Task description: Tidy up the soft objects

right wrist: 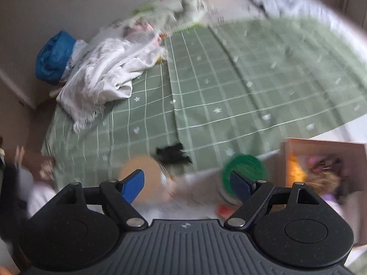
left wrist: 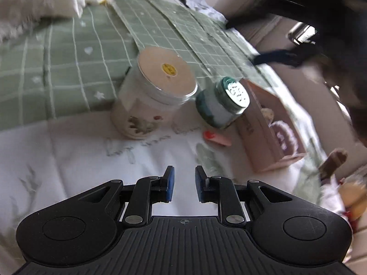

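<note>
Left gripper (left wrist: 184, 184): my blue-padded fingers stand a little apart with nothing between them, low over a white quilted sheet (left wrist: 68, 160) printed with faint leaves. Right gripper (right wrist: 187, 185): fingers spread wide, grasping nothing, raised above the same bed. Ahead of the left gripper stand two containers: a large clear plastic jar (left wrist: 149, 98) with a flat round tan lid bearing a yellow sticker, its contents unclear, and just to its right a small glass jar (left wrist: 221, 105) with a ribbed green lid. Beside that, a pink cardboard box (left wrist: 263, 137) lies on its side, with fuzzy purple and tan soft things showing at its open face. A small pink object (left wrist: 216, 138) lies between the small jar and the box. Beyond the jars, a green blanket (right wrist: 229, 87) with a white grid and small stars covers the bed. On its far left corner lies a crumpled white fringed cloth (right wrist: 107, 75), well apart from both grippers, with a blue bag (right wrist: 54, 57) beside it.
</note>
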{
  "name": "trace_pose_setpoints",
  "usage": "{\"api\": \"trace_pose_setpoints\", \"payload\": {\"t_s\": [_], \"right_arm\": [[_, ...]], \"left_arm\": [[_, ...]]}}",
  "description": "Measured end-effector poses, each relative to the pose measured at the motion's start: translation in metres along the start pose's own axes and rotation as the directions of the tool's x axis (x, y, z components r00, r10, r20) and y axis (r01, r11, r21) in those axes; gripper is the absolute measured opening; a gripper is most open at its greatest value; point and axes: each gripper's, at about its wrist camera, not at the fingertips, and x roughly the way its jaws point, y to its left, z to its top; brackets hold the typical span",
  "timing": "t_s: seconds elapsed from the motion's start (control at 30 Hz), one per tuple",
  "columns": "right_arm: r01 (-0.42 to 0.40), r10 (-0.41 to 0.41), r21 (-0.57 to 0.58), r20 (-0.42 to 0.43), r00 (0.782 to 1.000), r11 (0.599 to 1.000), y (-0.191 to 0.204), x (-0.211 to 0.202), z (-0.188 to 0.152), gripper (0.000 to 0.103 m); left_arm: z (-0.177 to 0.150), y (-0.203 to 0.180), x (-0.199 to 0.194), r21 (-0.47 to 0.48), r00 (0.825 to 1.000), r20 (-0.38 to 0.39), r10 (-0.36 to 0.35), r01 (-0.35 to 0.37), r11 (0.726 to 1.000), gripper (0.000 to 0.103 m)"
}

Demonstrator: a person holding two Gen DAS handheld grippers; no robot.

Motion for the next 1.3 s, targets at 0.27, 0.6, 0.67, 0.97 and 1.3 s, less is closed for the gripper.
{"api": "trace_pose_setpoints", "payload": {"t_s": [0.27,0.6,0.67,0.97,1.3], "right_arm": [[0.019,0.032,0.174,-0.287,0.957,0.985,0.002,0.148,0.061,0.061],[0.055,-0.008,0.150,-0.296,0.955,0.987,0.005,0.172,0.053,0.033],[0.041,-0.005,0.141,-0.250,0.968,0.989,0.005,0.152,0.056,0.033],[-0.002,0.002,0.019,0.007,1.000,1.000,0.004,0.025,0.061,0.033],[0.141,-0.116,-0.120,0.194,0.974,0.983,-0.057,-0.081,-0.087,0.034]], "left_arm": [[0.004,0.003,0.008,0.002,0.998,-0.024,0.054,-0.054,0.999,0.022],[0.006,0.000,0.005,0.005,0.999,-0.013,0.038,-0.038,0.999,0.022],[0.005,-0.001,0.006,0.014,0.999,-0.019,0.044,-0.043,0.999,0.022],[0.003,-0.008,0.016,0.079,0.999,0.037,0.040,-0.042,0.996,0.022],[0.009,-0.090,0.049,0.440,0.992,0.100,0.071,-0.108,0.891,0.022]]}}
